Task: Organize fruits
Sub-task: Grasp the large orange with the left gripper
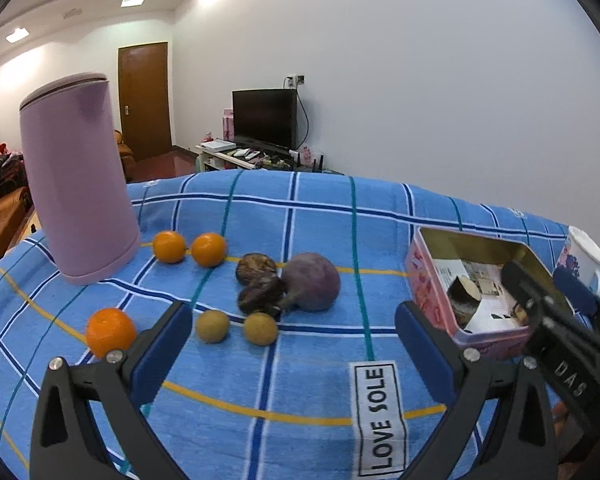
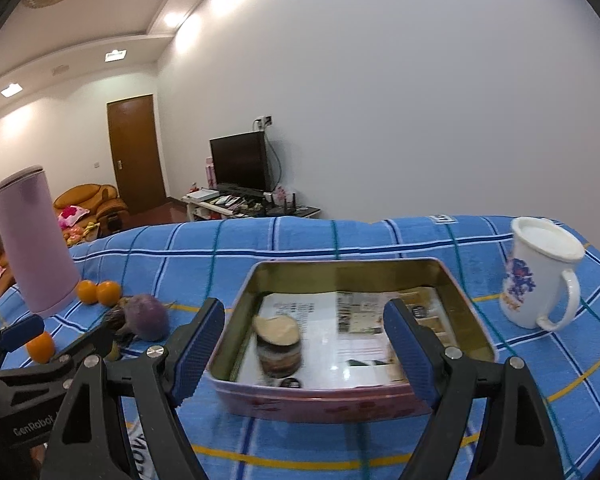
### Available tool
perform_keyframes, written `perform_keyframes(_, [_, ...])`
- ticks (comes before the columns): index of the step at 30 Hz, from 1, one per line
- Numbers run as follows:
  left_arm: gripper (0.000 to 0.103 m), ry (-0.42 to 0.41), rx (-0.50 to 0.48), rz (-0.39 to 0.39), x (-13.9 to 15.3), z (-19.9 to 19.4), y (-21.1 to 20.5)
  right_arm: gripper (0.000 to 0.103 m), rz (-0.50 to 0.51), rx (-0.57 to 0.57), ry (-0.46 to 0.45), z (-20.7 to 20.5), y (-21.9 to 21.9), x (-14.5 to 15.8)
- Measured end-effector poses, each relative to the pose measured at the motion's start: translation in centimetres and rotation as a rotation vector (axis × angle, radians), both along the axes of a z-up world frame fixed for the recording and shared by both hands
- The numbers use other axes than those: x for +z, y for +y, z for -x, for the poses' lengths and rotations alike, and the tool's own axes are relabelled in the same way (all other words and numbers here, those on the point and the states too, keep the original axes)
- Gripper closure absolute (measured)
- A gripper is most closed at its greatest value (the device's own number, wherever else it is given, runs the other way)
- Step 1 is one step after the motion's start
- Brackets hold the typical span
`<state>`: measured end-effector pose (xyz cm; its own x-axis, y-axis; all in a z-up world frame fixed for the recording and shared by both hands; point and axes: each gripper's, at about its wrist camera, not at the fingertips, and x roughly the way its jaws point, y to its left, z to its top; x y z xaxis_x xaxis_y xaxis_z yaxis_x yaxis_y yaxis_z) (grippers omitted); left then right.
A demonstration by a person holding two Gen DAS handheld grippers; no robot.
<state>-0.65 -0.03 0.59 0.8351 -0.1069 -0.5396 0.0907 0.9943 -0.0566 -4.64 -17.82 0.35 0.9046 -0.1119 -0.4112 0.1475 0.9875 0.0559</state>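
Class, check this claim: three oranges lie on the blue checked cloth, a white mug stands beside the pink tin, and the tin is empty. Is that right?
Not quite. The pink tin is not empty: one cut piece of fruit already sits inside on its paper lining, as the right wrist view shows. The three oranges and the white mug are as stated.

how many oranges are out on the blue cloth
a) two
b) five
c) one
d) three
d) three: two oranges sit side by side next to the purple canister, and a third orange lies apart, nearer the camera, by the left fingers.
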Motion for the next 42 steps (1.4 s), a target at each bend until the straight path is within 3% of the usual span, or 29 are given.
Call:
perform_keyframes(15, [0.000,0.032,0.094,-0.016,-0.5,-1.6,7.1,0.020,0.000,0.072,0.033,-2.1,5.5,-0.3])
perform_keyframes(25, [0.000,0.175,0.154,-0.074,-3.1,-4.0,13.0,0.020,0.033,0.168,0.093,-3.6,10.3,-1.0])
perform_keyframes(31, [0.000,0.256,0.150,-0.086,-4.6,-5.2,14.0,0.020,0.013,0.260,0.204,-4.9,12.3,-2.1])
perform_keyframes(33, [0.001,0.282,0.140,-0.059,-4.9,-5.5,14.4,0.030,0.007,0.278,0.257,-5.7,13.1,-2.7])
perform_keyframes(35, [0.004,0.304,0.133,-0.043,-5.2,-5.8,14.8,0.047,-0.009,0.292,0.309,-6.7,13.8,-3.4])
perform_keyframes(40, [0.013,0.337,0.139,0.007,-5.8,-6.6,15.9,0.050,-0.092,0.336,0.401,-8.9,14.9,-5.0])
perform_keyframes(42, [0.022,0.334,0.129,0.018,-5.7,-6.8,15.9,0.050,-0.090,0.336,0.418,-9.4,15.4,-5.3])
